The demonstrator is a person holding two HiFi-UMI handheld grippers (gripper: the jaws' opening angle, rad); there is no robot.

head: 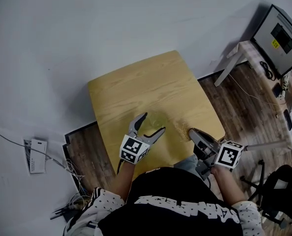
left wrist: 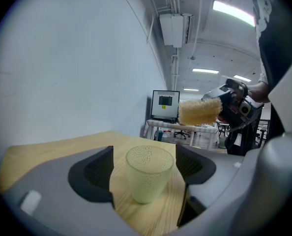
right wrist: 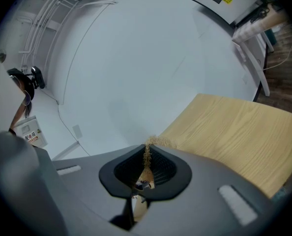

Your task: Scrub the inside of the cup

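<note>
Jaws on your left gripper (head: 154, 122) stand wide apart around the upright, pale, dimpled, seemingly translucent cup (left wrist: 148, 173) on the wooden table (head: 146, 82), while your right gripper (right wrist: 147, 168) is clamped on a tan bristly scrubber (left wrist: 199, 111) held clear of it, so scrubbing looks not yet begun: steady the cup, then lower the bristles inside.

- A lab or workshop hall: bare ceiling ducts (left wrist: 173, 29) and strip lights (left wrist: 205, 71) overhead.
- A monitor (head: 282, 37) stands on a white table (head: 247, 49) at 2 o'clock.
- Loose cables (head: 67, 208) lie on the floor at 8 o'clock.
</note>
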